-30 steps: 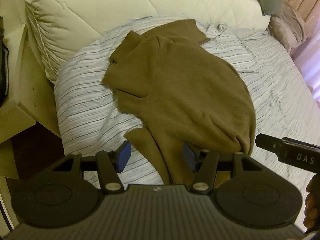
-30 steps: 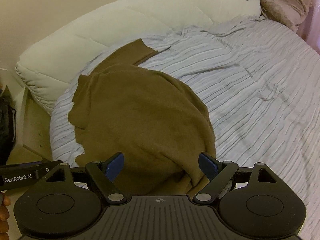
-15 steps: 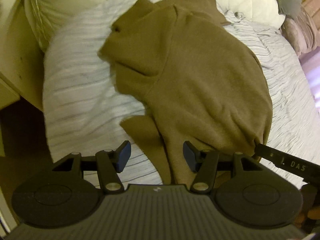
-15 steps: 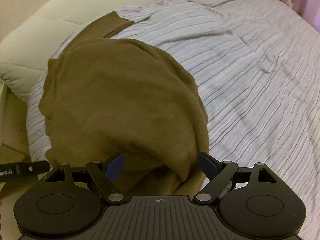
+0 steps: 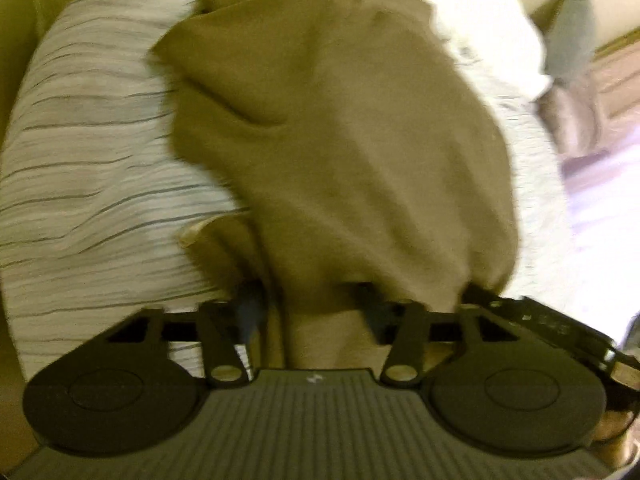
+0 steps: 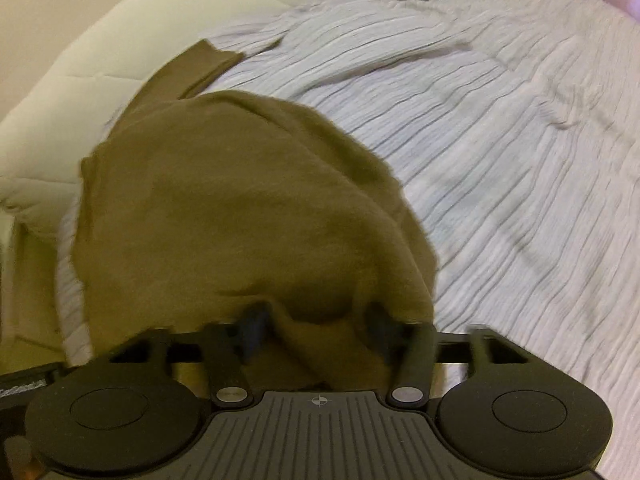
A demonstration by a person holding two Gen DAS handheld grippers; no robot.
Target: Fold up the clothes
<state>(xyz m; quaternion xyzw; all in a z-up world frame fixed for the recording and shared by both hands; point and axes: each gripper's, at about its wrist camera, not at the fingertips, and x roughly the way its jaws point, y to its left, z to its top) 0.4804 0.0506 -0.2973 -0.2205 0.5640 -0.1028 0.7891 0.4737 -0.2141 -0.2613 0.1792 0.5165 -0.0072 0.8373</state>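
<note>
Both grippers were set at the near hem of a brown sweater (image 5: 344, 152) spread on a striped bed sheet (image 5: 92, 168).

The left gripper (image 5: 308, 312) was seen with fingers apart, cloth bunched between them at 6 o'clock. The right gripper (image 6: 316, 324) was likewise parted around the hem. A cream duvet (image 6: 132, 36) lay at 11 o'clock; both views were blurred.
</note>
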